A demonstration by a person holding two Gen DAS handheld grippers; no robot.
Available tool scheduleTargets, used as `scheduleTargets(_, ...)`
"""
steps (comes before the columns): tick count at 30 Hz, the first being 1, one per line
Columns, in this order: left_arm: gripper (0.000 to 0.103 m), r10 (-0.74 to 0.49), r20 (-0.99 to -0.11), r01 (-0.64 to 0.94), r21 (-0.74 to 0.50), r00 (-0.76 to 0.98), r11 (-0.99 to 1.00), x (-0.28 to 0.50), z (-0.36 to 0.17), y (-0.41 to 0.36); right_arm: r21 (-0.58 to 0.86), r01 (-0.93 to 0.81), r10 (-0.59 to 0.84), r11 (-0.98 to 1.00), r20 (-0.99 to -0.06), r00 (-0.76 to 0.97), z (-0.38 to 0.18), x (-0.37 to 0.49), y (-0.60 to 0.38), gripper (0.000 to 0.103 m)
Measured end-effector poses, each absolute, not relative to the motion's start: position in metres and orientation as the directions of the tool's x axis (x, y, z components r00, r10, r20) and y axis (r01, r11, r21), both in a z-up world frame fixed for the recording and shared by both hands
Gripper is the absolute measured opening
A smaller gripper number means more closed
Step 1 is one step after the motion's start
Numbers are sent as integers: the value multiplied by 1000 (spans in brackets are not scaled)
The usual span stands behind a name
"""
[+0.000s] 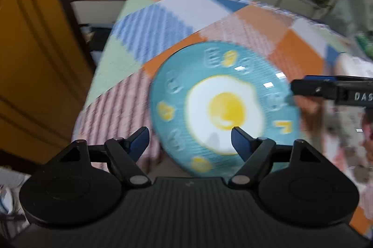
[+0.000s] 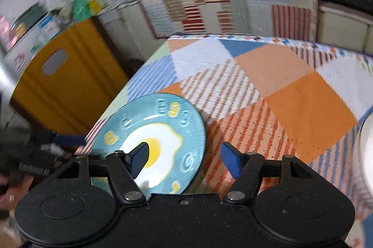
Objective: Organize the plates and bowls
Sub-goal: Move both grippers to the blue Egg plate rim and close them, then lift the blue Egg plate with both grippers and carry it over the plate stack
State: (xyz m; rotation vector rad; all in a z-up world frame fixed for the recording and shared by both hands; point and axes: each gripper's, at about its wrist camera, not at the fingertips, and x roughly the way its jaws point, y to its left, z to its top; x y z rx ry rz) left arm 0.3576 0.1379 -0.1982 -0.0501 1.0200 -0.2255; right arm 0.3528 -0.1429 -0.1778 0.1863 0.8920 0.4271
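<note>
Apparently both grippers, left gripper (image 1: 190, 140) and right gripper (image 2: 185, 158), gape above the teal plate (image 2: 151, 143).

motion blur smears both views. the teal plate (image 1: 223, 108) loses its near rim behind the left tongs (image 1: 190, 139); its raised letters are unreadable. a pale round object (image 2: 367, 150) is cut off at the right edge.

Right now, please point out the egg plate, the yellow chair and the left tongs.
egg plate (image 1: 225, 108): left wrist view, on the painted yolk.
yellow chair (image 2: 70, 82): right wrist view, on its back panel.
left tongs (image 1: 190, 139): left wrist view, midway between the fingertips.
</note>
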Motion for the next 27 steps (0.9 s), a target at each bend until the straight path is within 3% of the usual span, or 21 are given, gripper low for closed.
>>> scheduleTargets(4,54,-175,-861,127,-130,477,983,360,-218,147,317,-277,419,907,-734,535,-196,363,-139,63)
scheduleTargets(8,41,-236,-848,124,-201,474,972,363,-222,156,334,-291,439,897,-759,481,-207,370,-132,45)
scheduleTargets(9,33,-263,-844,126,-231,467,965,363,-222,157,332,-303,443,893,-764,469,-208,371,-128,37)
scheduleTargets(10,31,-282,-839,119,-257,465,959,363,-224,159,330,-316,447,890,-767,460,-210,371,-125,31)
scheduleTargets(12,26,-291,-833,122,-266,470,956,363,-225,157,306,-316,427,898,-779,458,-211,370,-120,29)
scheduleTargets(16,26,-275,-830,106,-256,486,961,361,-224,153,373,-245,446,895,-762,468,-216,371,-130,21)
scheduleTargets(22,23,-284,-836,101,-269,469,958,359,-221,161,370,-225,433,901,-783,447,-212,369,-127,20)
scheduleTargets(27,23,-372,-808,149,-342,458,928,348,-206,169,368,-283,461,886,-771,440,-194,349,-130,17)
